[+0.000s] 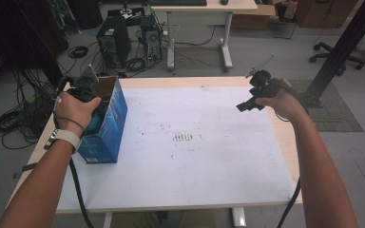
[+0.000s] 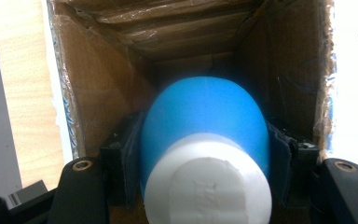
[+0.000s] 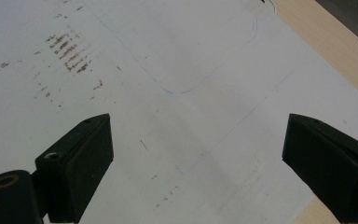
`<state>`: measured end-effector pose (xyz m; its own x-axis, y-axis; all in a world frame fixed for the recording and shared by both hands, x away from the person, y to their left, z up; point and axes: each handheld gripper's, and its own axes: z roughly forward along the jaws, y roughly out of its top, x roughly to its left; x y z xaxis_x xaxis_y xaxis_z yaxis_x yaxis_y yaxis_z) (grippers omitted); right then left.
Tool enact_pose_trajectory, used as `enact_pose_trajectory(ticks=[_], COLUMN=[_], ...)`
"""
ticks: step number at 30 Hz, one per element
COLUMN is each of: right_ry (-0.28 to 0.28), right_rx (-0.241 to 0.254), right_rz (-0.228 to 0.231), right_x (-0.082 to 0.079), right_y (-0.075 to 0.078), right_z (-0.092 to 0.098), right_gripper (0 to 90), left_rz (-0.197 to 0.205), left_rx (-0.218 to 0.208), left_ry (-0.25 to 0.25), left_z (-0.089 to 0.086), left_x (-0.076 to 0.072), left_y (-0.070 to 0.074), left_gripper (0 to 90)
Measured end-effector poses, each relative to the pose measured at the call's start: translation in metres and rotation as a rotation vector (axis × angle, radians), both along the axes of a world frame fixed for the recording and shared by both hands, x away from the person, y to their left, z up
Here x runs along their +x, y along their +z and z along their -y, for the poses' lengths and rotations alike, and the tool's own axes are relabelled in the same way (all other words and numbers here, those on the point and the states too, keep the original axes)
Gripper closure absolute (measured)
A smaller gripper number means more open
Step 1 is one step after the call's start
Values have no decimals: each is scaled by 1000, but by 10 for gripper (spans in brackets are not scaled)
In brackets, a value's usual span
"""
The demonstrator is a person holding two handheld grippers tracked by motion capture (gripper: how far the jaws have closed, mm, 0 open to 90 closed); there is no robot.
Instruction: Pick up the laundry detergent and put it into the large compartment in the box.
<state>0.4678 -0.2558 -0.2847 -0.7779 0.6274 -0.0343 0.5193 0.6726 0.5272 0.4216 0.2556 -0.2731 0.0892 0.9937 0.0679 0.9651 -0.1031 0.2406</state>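
The left hand-held gripper [image 2: 205,154] is clamped on a blue bottle with a white cap [image 2: 205,121], holding it inside the open cardboard box [image 1: 107,118] at the worktop's [image 1: 195,161] left edge. The right hand-held gripper [image 3: 196,144] hovers over the worktop, jaws apart, holding nothing.

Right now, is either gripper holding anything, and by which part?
The left gripper clamps a blue bottle by its sides, just below the white cap, inside the cardboard box. The right gripper holds nothing.

high view looks down over table [image 1: 195,156]; left gripper view close inside box [image 2: 98,102]; right gripper view near tabletop, shared with high
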Motion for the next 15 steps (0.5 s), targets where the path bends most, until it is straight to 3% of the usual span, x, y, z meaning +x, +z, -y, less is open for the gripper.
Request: enact_pose_trajectory(ticks=[15], right_ry=[-4], right_rx=[1], right_rz=[-5], right_x=[2], right_y=[-2], right_z=[2], right_gripper=[88], left_rz=[-8], left_rx=[-14], left_ry=[-2], left_z=[-1], left_x=[5], left_y=[-2], left_gripper=[358])
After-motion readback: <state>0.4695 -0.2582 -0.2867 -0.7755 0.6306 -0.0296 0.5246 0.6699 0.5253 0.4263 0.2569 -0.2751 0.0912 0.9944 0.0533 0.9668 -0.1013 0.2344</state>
